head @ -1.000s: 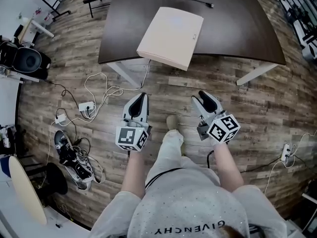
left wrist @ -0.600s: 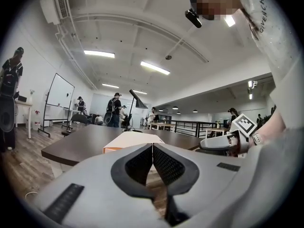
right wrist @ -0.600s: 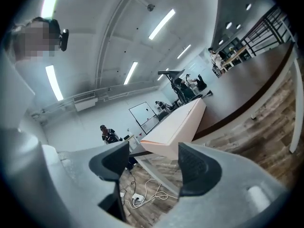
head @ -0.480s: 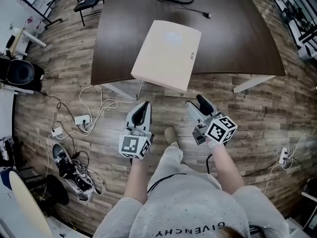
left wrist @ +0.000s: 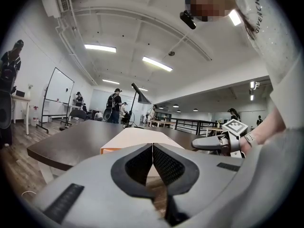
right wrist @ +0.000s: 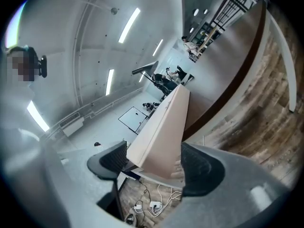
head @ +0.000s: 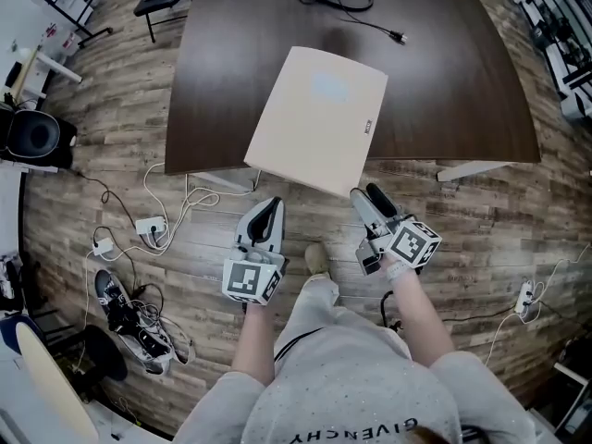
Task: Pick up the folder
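Head view shows the right tongs, jaws just opened wide, moved up to straddle a corner of the folder overhanging the desk's near edge, ready to clamp, while the left tongs are closed and empty.

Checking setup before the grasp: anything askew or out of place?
Yes: the folder lies skewed on the table, its near edge overhanging the table's front edge. Nothing looks spilled or damaged.
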{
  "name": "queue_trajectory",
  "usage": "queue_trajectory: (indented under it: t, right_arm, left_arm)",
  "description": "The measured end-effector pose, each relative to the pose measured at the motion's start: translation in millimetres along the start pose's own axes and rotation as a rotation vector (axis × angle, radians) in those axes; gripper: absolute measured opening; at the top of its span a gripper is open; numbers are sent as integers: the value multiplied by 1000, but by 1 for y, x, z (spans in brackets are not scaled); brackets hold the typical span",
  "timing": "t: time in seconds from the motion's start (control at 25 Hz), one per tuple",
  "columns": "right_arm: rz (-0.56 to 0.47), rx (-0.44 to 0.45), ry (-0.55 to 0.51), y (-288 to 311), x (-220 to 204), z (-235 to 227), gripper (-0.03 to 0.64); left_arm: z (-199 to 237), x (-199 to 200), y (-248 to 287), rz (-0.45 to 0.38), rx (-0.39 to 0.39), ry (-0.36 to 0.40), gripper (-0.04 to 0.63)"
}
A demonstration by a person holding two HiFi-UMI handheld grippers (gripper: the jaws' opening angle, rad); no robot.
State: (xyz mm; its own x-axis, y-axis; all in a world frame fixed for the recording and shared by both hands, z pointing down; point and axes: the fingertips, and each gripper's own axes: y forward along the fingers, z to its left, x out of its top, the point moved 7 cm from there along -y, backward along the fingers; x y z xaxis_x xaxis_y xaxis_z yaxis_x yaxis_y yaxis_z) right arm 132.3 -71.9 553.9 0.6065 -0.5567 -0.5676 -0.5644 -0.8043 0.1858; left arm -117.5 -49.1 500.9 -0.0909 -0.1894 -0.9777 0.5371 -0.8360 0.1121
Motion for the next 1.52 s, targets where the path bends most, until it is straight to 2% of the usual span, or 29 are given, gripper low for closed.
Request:
queue_trajectory:
  t: [0.12,0.32,0.48,0.96,1.08,1.52]
  right_arm:
    - [13,10,68,13,3,-10,348]
    - [36,96,166,43,2,-17,367]
    - [46,110,238,60,3,-28,370]
    - [75,244,416,92,-2,-38,368]
    - [90,258,427,100,-2,-35,368]
    - [111,274,474,102,-6,-37,293]
  left_arm:
    - [7,-1,12,1,-2,-11,0]
    - [20,-3,31,20,-9,-29,0]
    - [27,-6,41,26,-5,-43,0]
    - [45,-13,58,35,60,-77,0]
    - [48,-12,60,28,71,-79,0]
    - [53,-12,52,21,111,-83,0]
